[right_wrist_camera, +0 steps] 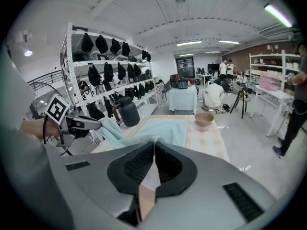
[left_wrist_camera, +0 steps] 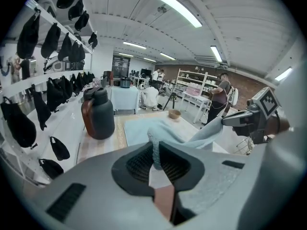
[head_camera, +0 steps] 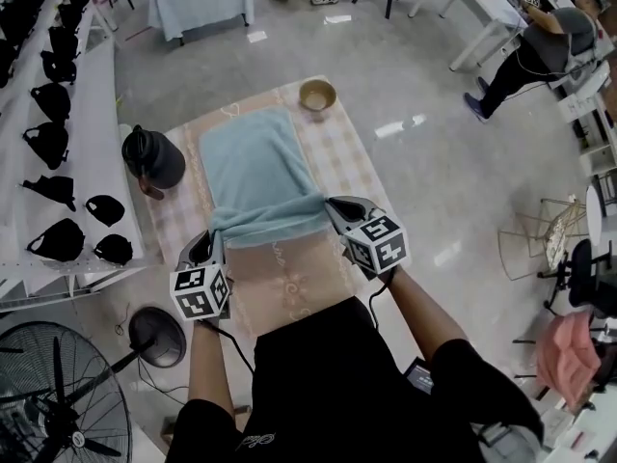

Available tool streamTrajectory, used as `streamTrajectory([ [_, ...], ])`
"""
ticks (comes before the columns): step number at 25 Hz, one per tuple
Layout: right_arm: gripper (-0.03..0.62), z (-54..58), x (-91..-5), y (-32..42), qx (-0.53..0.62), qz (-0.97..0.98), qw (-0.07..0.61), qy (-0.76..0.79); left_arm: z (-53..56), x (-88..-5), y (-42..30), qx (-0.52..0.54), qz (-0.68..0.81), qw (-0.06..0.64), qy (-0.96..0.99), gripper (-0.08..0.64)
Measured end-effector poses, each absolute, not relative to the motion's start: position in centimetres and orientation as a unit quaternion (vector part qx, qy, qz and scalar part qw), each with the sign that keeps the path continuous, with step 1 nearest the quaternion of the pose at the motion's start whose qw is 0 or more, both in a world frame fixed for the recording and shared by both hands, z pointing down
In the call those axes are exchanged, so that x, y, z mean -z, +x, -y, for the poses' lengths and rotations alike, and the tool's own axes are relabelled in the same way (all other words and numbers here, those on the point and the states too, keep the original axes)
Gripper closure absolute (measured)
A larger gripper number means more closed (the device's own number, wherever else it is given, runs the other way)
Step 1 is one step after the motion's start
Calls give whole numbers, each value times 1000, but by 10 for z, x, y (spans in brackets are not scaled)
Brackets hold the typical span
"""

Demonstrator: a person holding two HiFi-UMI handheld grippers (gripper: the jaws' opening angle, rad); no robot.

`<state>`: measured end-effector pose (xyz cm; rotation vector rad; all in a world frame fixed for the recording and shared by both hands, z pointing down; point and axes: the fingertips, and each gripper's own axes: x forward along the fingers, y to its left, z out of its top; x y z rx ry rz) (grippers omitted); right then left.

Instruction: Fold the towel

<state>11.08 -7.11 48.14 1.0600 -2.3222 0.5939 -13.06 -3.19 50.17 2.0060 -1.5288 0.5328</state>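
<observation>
Overhead, the towel [head_camera: 255,167] is seen on the counter [head_camera: 345,157], its near corners raised by the left gripper [head_camera: 214,239] and right gripper [head_camera: 333,205]; they should be carried level to the far edge. Left gripper view: jaws clamped on bunched terry. Right gripper view: jaws nipped on a thin fold; the bowl [right_wrist_camera: 204,119] beyond appears empty.

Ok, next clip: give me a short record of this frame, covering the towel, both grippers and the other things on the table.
towel: light blue, spread on the table, near edge raised
left gripper: shut on the towel's near left corner
right gripper: shut on the near right corner
jug: dark, left of the towel
bowl: beyond the towel's far end
fold: begun, not finished
</observation>
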Motion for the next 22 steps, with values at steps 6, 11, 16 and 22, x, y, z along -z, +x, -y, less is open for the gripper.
streamTrajectory([
  [6, 575, 103, -479, 105, -231, 854, 245, 395, 58, -499, -141, -180, 584, 282, 740, 520],
  [11, 575, 131, -483, 101, -234, 855, 246, 391, 80, -502, -146, -188, 592, 276, 733, 520],
  [16, 575, 164, -489, 95, -232, 859, 249, 383, 109, -507, -153, -187, 604, 277, 724, 520],
  [22, 575, 211, -500, 89, -238, 862, 247, 373, 151, -517, -161, -187, 618, 281, 710, 518],
])
